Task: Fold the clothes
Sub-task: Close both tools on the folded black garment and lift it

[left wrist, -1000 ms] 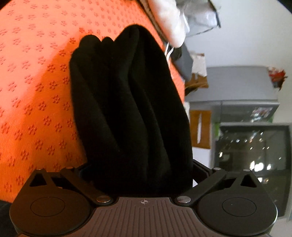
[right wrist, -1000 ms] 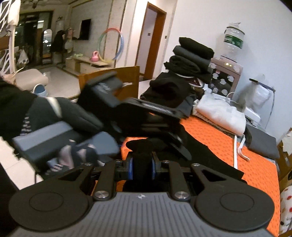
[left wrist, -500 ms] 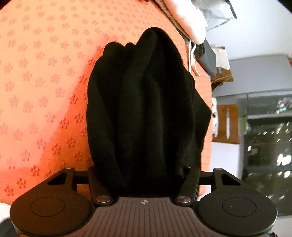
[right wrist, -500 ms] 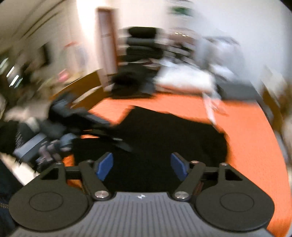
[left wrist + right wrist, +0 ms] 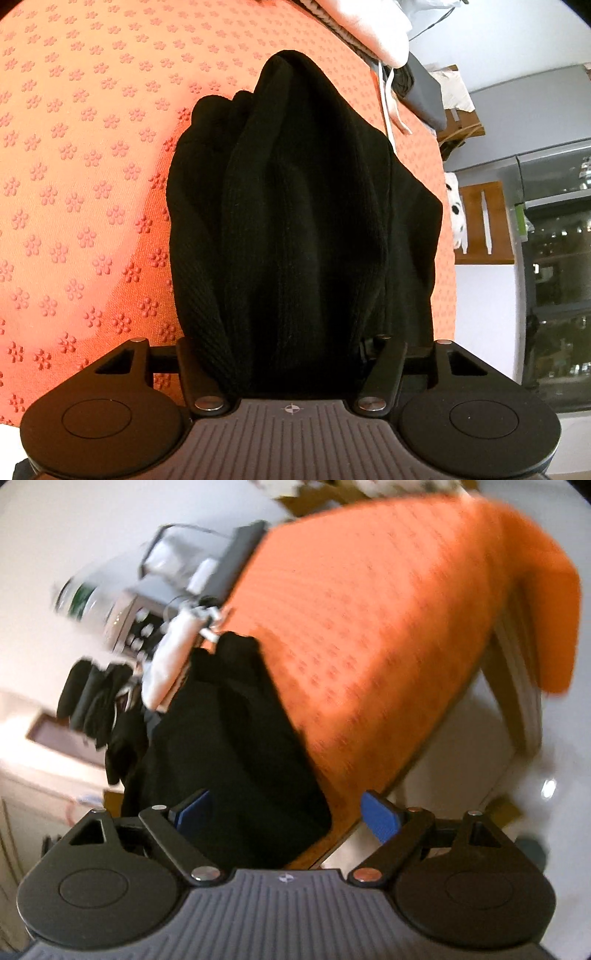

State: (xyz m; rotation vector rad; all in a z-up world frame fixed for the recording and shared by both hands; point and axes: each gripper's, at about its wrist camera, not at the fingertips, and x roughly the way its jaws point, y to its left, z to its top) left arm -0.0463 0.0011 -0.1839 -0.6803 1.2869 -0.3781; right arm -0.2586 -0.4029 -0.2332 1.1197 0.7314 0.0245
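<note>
Left gripper (image 5: 284, 354) is pitched steeply down at the orange cloth (image 5: 85, 155), camera frame rolled so the room's verticals run sideways. A bunched black garment (image 5: 295, 221) fills the gap between its jaws and runs away toward 12 o'clock, resting on the cloth. The jaws are easing apart slightly; the fingertips are buried in fabric, so whether the pads press on it I cannot tell.

Right gripper (image 5: 286, 812) is rolled hard over: table edge runs diagonally, floor sits at 4 o'clock. It is tilted moderately down. Its jaws are opening, 2 blue pads (image 5: 380, 816) wide apart, no contact. The garment's near corner lies below and between them in view; the picture is motion-blurred.

In the right view the garment stretches from 6 toward 11 o'clock along the table's left side. A white folded piece (image 5: 170, 661) sits at its far end, dark folded clothes (image 5: 92, 690) at 9 o'clock.
</note>
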